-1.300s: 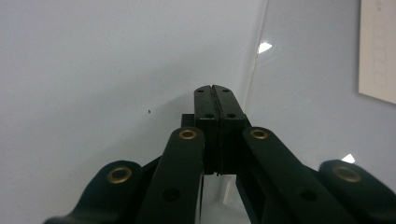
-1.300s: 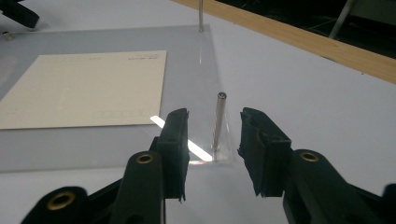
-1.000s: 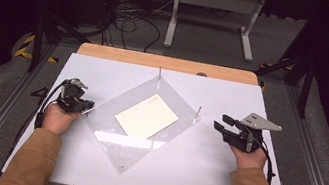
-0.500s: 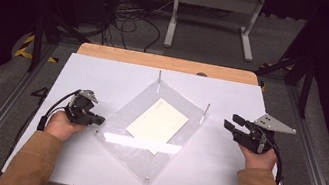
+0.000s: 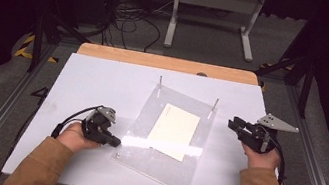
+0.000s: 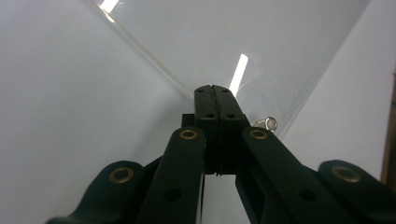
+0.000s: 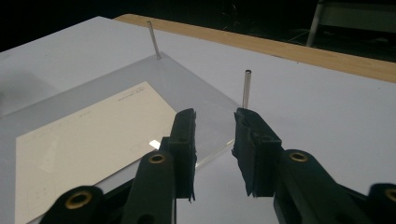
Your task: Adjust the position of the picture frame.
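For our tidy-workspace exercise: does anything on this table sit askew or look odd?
Yes. The clear plate lies turned at an angle to the white table, its edges not parallel to the table's. The paper on it is tilted likewise. Nothing looks spilled or broken.

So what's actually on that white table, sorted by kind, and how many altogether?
Clear acrylic plate: 1
Cream paper sheet: 1
Upright metal pins at the plate's far corners: 2
Handheld grippers, left gripper and right gripper: 2
Total: 6
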`<state>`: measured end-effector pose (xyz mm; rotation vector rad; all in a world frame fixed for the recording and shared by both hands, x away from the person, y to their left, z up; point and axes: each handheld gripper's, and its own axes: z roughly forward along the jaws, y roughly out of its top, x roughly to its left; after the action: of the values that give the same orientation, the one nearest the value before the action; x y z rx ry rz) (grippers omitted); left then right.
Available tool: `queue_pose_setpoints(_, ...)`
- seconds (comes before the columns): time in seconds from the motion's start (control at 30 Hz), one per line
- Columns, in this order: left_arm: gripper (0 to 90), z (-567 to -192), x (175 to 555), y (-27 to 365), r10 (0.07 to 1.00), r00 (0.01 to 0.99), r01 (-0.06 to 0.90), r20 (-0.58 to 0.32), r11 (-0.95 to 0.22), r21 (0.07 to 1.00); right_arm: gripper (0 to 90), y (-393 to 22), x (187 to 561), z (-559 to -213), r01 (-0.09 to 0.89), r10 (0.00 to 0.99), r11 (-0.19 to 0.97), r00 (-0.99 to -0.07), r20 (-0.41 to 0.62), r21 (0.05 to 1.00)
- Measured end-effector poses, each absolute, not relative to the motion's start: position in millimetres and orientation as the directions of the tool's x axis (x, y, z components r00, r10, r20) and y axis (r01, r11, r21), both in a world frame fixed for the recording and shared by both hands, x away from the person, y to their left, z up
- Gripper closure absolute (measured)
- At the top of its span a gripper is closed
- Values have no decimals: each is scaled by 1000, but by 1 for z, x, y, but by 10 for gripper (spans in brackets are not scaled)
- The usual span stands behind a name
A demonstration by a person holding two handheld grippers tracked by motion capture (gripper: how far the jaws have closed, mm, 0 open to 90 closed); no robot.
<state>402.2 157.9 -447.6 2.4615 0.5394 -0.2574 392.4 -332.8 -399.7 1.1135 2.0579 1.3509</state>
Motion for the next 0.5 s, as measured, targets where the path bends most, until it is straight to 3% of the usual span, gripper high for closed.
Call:
queue_pose_setpoints(0.23,887,-447,402,155,339,893,449,-297,-728,519,677,-320,412,-406,429,827,210,-557,74,878)
queue_pose_setpoints(0.5,740,-438,403,164,427,860,505,-281,-628,592,694,-302,456,-410,454,853,271,-521,6,849)
